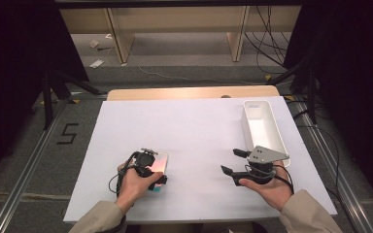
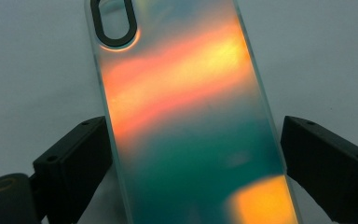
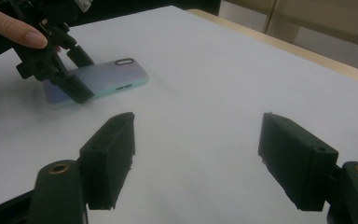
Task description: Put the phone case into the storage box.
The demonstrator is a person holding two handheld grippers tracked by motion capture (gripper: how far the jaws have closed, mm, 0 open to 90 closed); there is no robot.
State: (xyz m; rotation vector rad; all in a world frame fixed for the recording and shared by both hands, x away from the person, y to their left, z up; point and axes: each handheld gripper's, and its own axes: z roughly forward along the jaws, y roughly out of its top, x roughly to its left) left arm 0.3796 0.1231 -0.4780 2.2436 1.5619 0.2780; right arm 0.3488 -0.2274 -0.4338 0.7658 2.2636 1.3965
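White desk (image 1: 199, 126) is carrying a phone case (image 1: 159, 165) near left. Left tongs (image 1: 150, 167) are straddling it, pads not yet pressing; right tongs (image 1: 234, 162) are hovering open, empty. White tray (image 1: 263, 127) far right is waiting; pickup not done.

The phone case (image 1: 158, 166) lies flat on the table (image 1: 194, 126) at its near left, between the jaws of the left gripper (image 1: 148, 167). The right gripper (image 1: 236, 162) hangs at the near right, well apart. Behind it, along the right edge, sits the tray (image 1: 272, 133)
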